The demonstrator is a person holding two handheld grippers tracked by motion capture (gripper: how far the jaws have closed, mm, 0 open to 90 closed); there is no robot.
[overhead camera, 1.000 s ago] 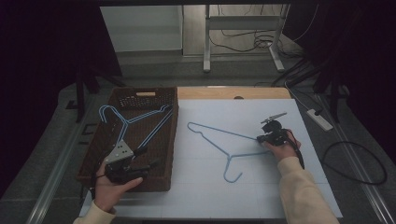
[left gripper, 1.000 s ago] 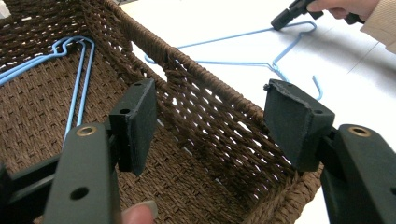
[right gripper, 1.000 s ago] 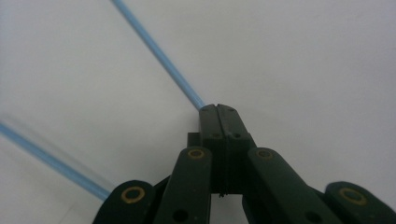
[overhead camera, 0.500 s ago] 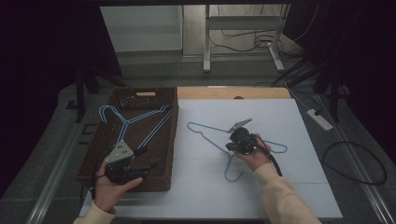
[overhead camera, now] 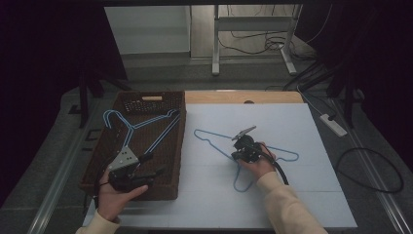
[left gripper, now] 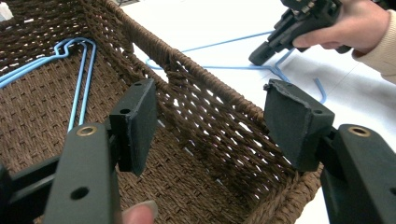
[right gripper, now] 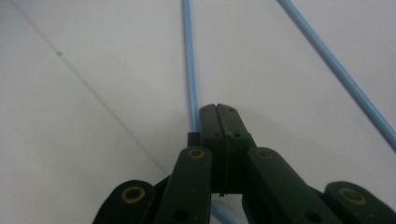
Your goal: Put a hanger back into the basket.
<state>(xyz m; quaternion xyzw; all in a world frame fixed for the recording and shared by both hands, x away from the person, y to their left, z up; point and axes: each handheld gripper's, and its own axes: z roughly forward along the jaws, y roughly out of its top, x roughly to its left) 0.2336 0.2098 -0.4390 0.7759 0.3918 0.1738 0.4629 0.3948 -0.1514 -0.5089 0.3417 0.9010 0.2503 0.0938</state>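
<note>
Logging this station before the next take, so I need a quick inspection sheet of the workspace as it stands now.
Surface: white sheet over the table; a strip of bare wood at the far edge.
Job's things: one blue hanger flat on the sheet; more blue hangers in the wicker basket at the left.
Clutter: nothing seen.
Grippers: left gripper open, over the basket's near end, holding nothing; right gripper shut on the sheet's hanger wire.
Cables: right gripper's cable runs along the sleeve; a loop and a power strip at the right.
Surroundings: dark room, desk legs and floor cables beyond the table.
</note>
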